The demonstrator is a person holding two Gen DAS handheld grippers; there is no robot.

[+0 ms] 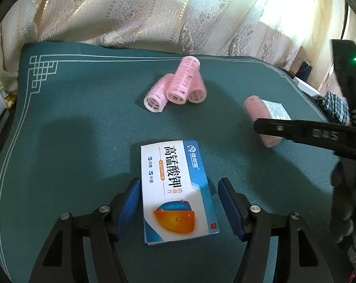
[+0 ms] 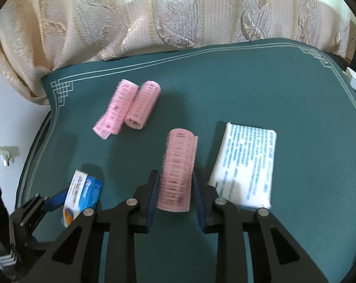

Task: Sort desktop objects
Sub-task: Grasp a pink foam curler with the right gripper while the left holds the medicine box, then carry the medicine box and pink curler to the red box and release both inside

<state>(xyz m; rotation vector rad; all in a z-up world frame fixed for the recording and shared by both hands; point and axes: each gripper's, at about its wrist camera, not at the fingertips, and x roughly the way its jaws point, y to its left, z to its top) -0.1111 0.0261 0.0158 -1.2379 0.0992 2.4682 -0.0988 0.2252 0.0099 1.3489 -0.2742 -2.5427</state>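
The right tongs [image 2: 175, 200] squeeze a pink hair roller [image 2: 178, 169], a fuzzy tube with little slots, lying on the green cloth desk [image 2: 248, 82]. Just beside it on the right lies a flat white packet [image 2: 246, 162] with blue print. Three more pink rollers [image 1: 175, 87] sit in a small pile farther back, one lying on top of the others. The left tongs [image 1: 179, 205] stand open around a flat cardboard box [image 1: 175, 188], blue and white with an orange shape. Their blue pads do not press it.
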